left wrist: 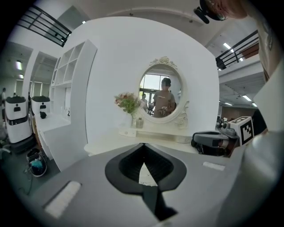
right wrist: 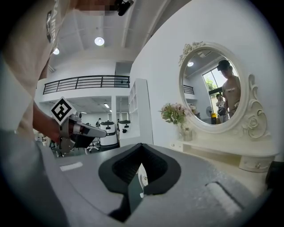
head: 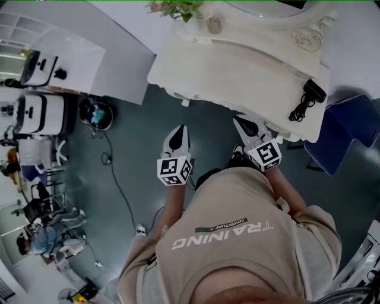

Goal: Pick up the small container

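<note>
The small container (head: 214,25) is a little pale jar at the back of the white dressing table (head: 237,65), beside a vase of flowers (head: 178,7). It also shows in the left gripper view as the jar (left wrist: 139,123) below the oval mirror (left wrist: 160,94), and in the right gripper view as the jar (right wrist: 188,134). My left gripper (head: 180,129) hangs over the floor short of the table's front edge, shut and empty. The right gripper (head: 240,120) is near the table's front edge, shut and empty too. Both are far from the jar.
A black plug with a coiled cable (head: 306,98) lies at the table's right end. A blue chair (head: 350,127) stands to the right. White machines (head: 41,113), a bucket (head: 98,114) and floor cables (head: 113,172) are on the left.
</note>
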